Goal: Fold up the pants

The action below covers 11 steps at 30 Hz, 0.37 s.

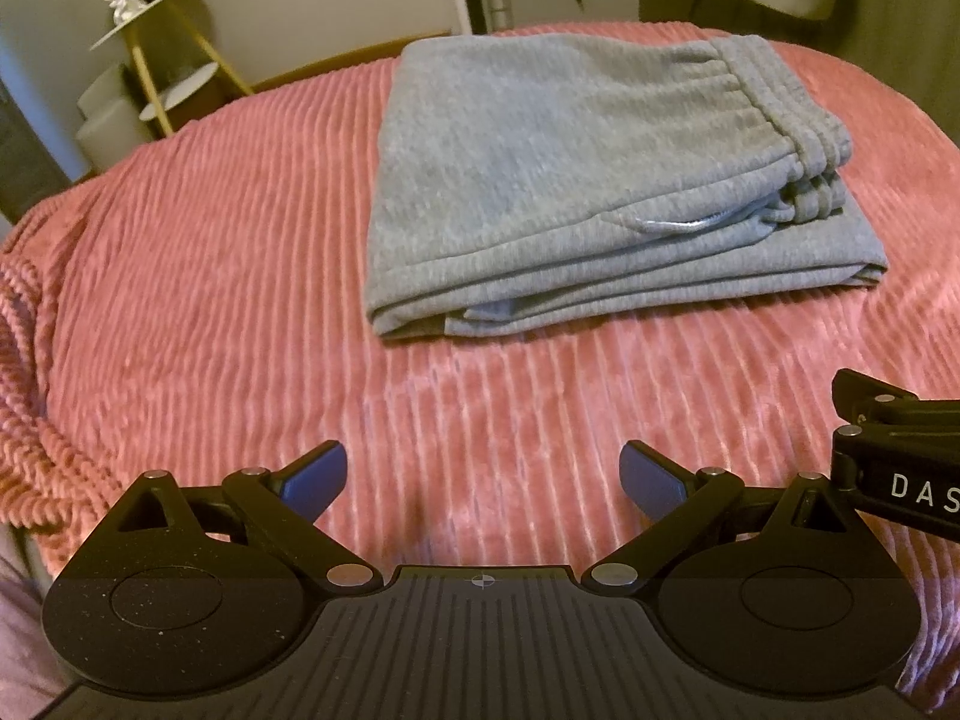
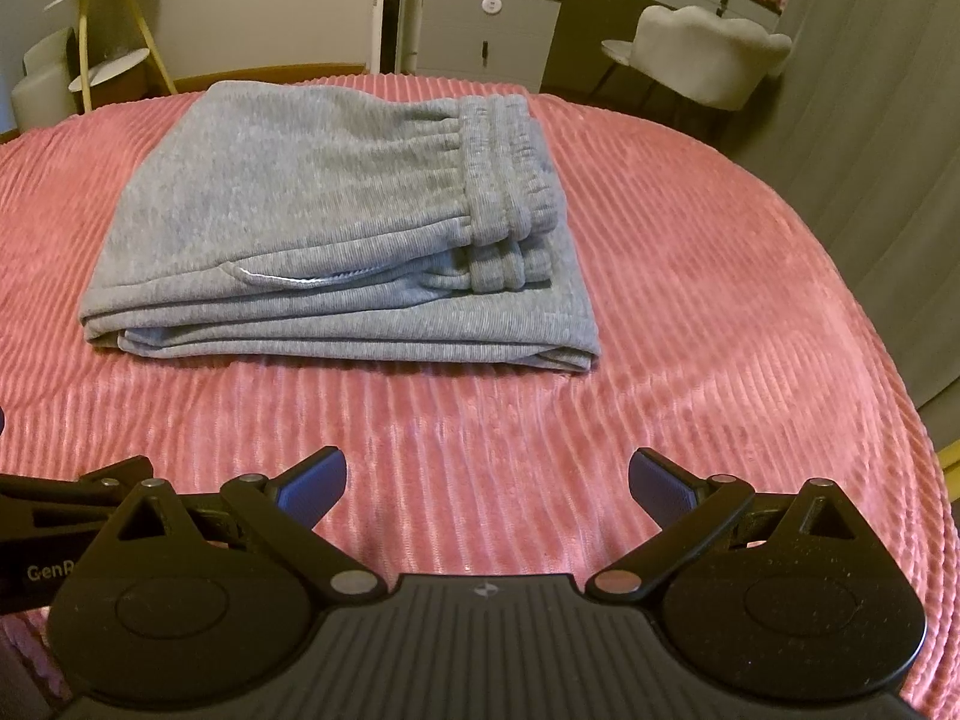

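Grey sweatpants [image 1: 540,180] lie folded in a flat stack on the pink ribbed bedspread [image 1: 210,270], with the elastic waistband on the right side and a drawstring loop at the front. They also show in the right wrist view [image 2: 324,222]. My left gripper [image 1: 483,474] is open and empty, held above the bedspread well short of the pants. My right gripper [image 2: 487,480] is open and empty too, beside the left one. Part of the right gripper [image 1: 900,456] shows at the right edge of the left wrist view.
The bedspread [image 2: 690,330] drops off at the left and right edges. A gold tiered stand [image 1: 162,60] is at the back left. A grey cabinet [image 2: 486,30] and a pale chair [image 2: 708,54] stand behind the bed.
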Available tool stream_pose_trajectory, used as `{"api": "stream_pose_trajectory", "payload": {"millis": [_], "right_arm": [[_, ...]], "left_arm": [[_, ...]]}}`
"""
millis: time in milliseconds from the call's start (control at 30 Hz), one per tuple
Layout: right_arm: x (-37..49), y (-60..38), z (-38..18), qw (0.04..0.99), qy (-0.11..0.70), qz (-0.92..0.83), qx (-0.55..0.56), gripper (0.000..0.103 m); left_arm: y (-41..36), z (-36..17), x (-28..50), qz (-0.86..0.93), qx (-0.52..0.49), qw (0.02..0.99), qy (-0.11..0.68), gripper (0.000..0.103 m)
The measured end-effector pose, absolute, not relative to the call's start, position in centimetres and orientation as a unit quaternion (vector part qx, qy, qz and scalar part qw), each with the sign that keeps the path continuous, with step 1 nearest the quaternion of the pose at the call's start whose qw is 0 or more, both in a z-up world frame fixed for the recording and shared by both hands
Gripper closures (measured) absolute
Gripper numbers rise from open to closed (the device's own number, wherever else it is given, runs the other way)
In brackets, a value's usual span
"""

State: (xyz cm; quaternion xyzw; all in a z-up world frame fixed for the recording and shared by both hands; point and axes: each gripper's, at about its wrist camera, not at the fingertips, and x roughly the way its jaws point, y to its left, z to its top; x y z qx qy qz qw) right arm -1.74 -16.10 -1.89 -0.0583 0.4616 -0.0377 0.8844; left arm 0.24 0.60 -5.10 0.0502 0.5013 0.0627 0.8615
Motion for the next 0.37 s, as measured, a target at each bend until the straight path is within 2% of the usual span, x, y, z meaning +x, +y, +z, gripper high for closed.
{"api": "stream_pose_trajectory", "payload": {"millis": [367], "right_arm": [[-1.59, -16.31, -2.17, 0.884, 0.463, -0.038, -0.057, 0.003]], "left_arm": [[0.49, -5.06, 0.27, 0.058, 0.057, 0.868, 0.490, 0.003]]}}
